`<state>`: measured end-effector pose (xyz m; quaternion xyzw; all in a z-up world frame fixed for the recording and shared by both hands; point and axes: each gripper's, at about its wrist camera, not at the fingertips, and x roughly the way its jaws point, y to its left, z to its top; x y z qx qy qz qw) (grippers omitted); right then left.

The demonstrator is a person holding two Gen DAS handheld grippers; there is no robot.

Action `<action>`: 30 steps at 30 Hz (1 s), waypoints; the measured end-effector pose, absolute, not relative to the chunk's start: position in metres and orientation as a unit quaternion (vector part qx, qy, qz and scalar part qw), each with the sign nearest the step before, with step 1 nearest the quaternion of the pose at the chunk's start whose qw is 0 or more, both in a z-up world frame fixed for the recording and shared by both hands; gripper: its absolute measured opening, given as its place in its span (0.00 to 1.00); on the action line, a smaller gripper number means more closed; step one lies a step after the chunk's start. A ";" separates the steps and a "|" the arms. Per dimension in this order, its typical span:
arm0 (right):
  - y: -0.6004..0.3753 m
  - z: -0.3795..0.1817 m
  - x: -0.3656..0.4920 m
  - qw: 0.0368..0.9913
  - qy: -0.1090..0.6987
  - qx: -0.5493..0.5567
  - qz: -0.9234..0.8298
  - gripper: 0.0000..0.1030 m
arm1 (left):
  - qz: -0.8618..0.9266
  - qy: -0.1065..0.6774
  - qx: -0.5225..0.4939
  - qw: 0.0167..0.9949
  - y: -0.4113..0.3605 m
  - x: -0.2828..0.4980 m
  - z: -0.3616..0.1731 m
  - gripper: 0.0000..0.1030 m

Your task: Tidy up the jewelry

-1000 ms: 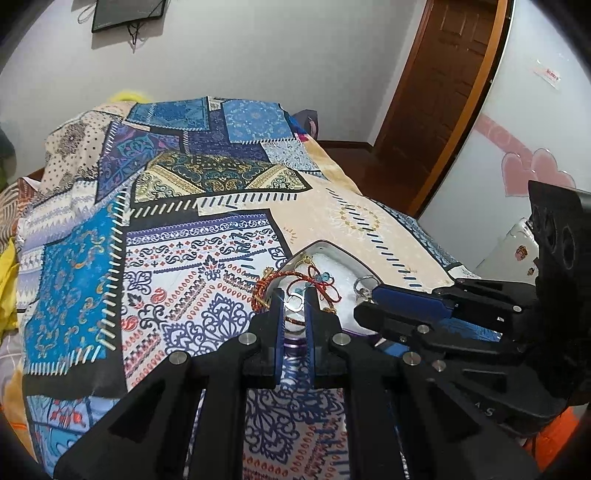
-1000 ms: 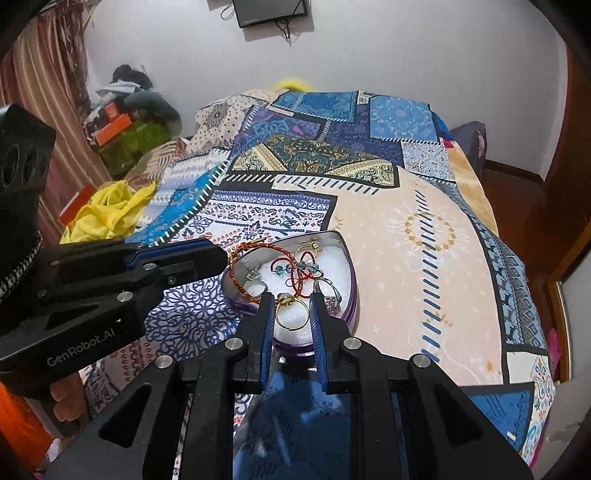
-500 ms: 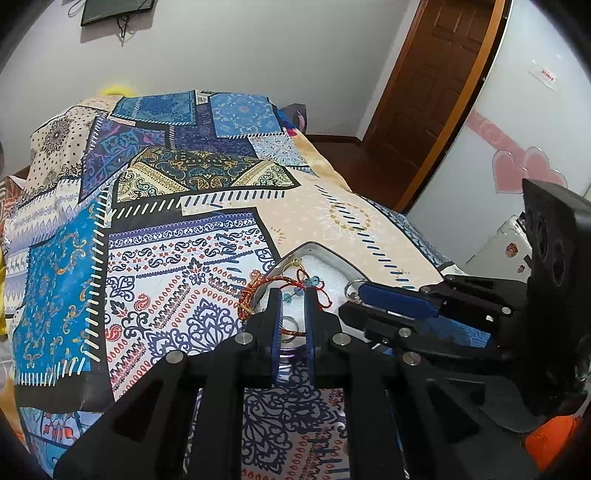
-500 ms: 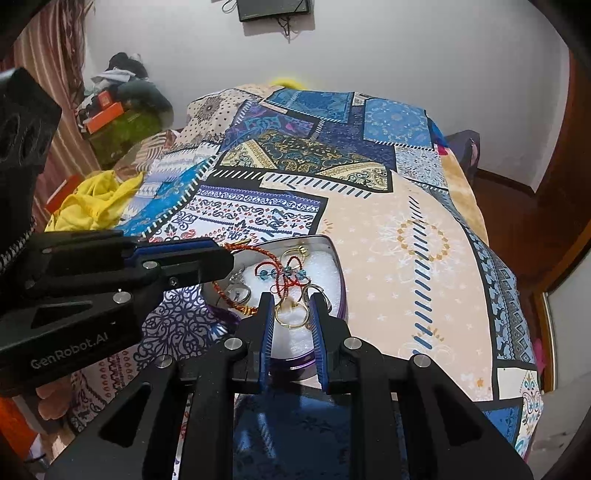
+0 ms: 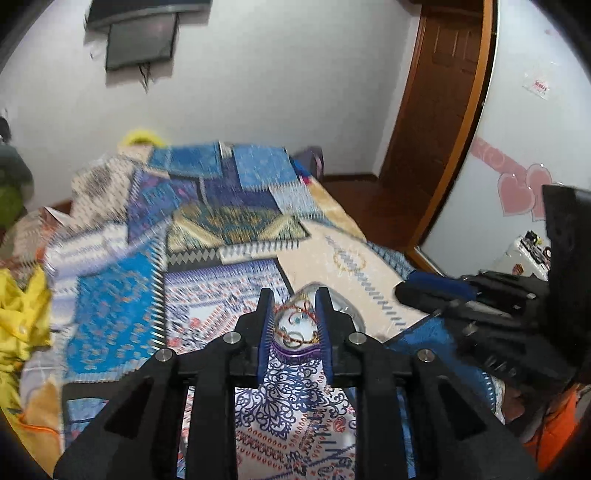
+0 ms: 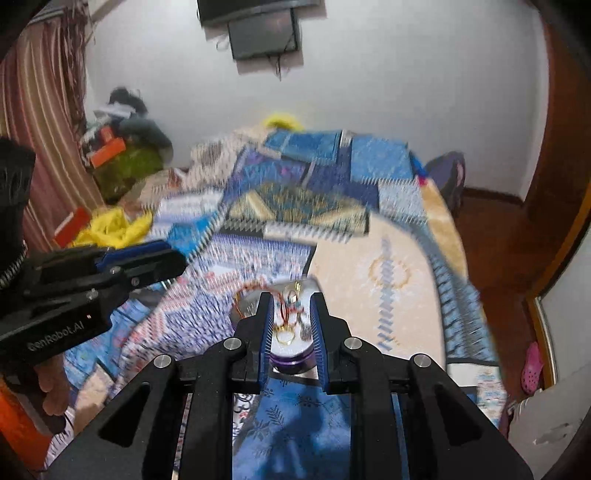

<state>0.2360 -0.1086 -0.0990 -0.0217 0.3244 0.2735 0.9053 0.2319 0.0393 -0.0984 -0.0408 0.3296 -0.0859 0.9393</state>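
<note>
Left wrist view looks down along the left gripper (image 5: 294, 308) at a bed covered with a patchwork bedspread (image 5: 122, 306), most of it smeared by motion blur. A heart-shaped tin (image 5: 345, 314) with a purple side wall rests on the bedspread beyond the fingertips, and tangled jewelry (image 5: 297, 325) lies in its white lining: a red and gold cord, small blue beads, and thin rings. The left jaws have just been opening and now stand spread a little, with nothing pinched between the pads; the tin and jewelry show through the gap from farther off.

From the right wrist view, the right gripper (image 6: 293, 314) hangs over the same tin (image 6: 291, 360), whose near rim shows between its fingers. A gold ring (image 6: 285, 336) lies at the near edge of the lining, apart from the pads, and the red cord (image 6: 255, 286) loops toward the tin's far left rim. The right jaws stand slightly apart and grip nothing.

Each gripper appears at the edge of the other's view, side by side and close together. A yellow cloth (image 6: 114, 227) lies at the bed's left side, a dark screen (image 6: 264, 35) hangs on the white wall, and a brown wooden door (image 5: 443, 110) stands to the right.
</note>
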 end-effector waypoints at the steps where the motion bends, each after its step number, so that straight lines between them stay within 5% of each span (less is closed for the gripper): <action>1: -0.113 -0.088 0.228 0.910 0.310 -0.016 0.274 0.17 | -0.084 0.318 -0.041 0.943 0.039 0.224 -0.089 0.25; 14: -0.150 0.016 0.104 0.958 0.101 0.019 0.269 0.19 | -0.068 0.135 -0.031 0.988 0.019 0.101 0.015 0.59; 25: -0.150 0.020 0.058 0.980 0.018 0.018 0.200 0.83 | -0.030 0.071 -0.032 0.996 0.018 0.047 0.026 0.95; 30: -0.146 0.020 0.060 0.980 0.027 0.022 0.196 0.84 | -0.026 0.069 -0.037 0.997 0.019 0.037 0.026 0.97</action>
